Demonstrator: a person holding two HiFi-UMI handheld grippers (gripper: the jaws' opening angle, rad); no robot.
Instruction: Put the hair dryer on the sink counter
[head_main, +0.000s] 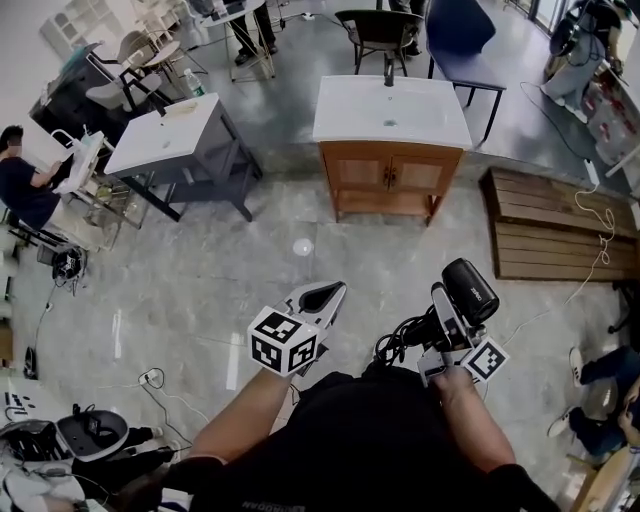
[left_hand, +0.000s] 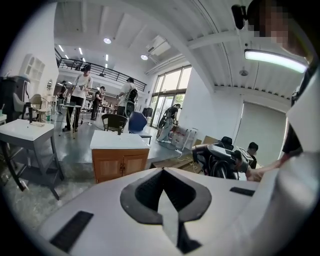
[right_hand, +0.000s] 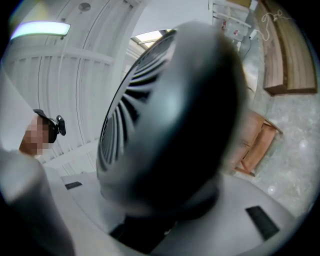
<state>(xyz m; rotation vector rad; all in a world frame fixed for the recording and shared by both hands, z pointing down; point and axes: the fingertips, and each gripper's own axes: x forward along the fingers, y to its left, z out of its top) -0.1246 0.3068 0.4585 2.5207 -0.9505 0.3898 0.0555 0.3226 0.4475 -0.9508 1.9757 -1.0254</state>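
My right gripper (head_main: 447, 305) is shut on a black hair dryer (head_main: 470, 290), held at waist height with its cord (head_main: 400, 338) trailing toward my body. In the right gripper view the hair dryer (right_hand: 170, 115) fills the frame, its finned grille facing the camera. The left gripper (head_main: 322, 297) is shut with nothing in it, beside the right one. The sink counter (head_main: 345, 118), a white top with a basin and tap on a wooden cabinet, stands ahead across the floor. It also shows in the left gripper view as the sink counter (left_hand: 119, 141), with the hair dryer (left_hand: 220, 160) at the right.
A second white sink top on a grey frame (head_main: 165, 135) stands to the left. A wooden slatted bench (head_main: 555, 225) lies to the right of the counter. Chairs (head_main: 380, 30) and people are behind it. Cables (head_main: 150, 378) and gear lie on the floor near my feet.
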